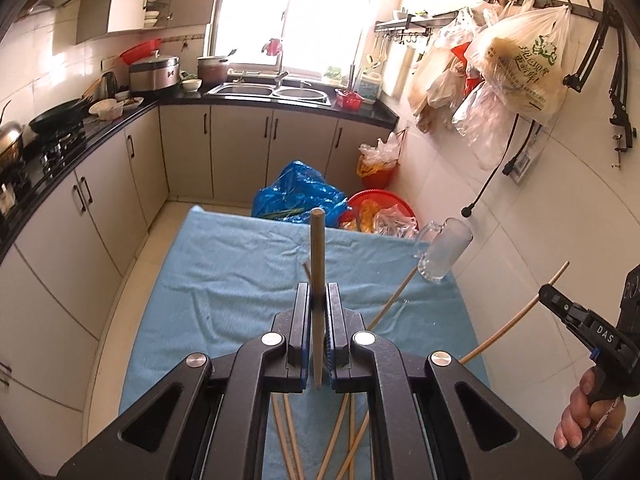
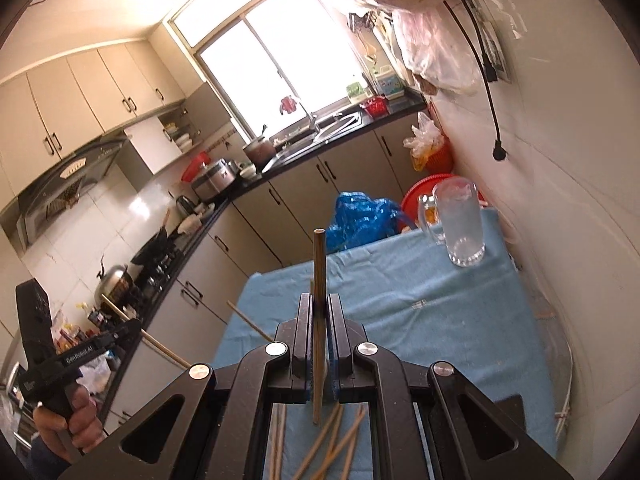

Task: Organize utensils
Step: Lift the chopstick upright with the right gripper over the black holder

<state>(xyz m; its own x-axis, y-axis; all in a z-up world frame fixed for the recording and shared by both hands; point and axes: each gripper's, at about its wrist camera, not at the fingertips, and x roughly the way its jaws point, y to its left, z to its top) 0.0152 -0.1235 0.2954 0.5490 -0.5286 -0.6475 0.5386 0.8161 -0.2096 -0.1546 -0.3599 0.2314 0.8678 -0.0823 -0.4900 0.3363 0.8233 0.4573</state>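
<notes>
My left gripper (image 1: 318, 300) is shut on a wooden chopstick (image 1: 317, 248) that stands up between its fingers, above a blue cloth (image 1: 224, 280). My right gripper (image 2: 319, 308) is shut on another chopstick (image 2: 319, 264), also upright. The right gripper also shows at the right edge of the left wrist view (image 1: 560, 300), and the left gripper shows at the left of the right wrist view (image 2: 132, 326). An empty glass mug (image 1: 444, 250) stands at the cloth's far right corner; it also shows in the right wrist view (image 2: 460, 224). Several loose chopsticks (image 1: 340, 432) lie on the cloth below the grippers.
One chopstick (image 1: 394, 298) lies on the cloth pointing toward the mug. A white tiled wall (image 1: 540, 240) runs along the right of the table. Beyond the table are a blue plastic bag (image 1: 296, 196), a red basin (image 1: 380, 208) and kitchen cabinets (image 1: 240, 148).
</notes>
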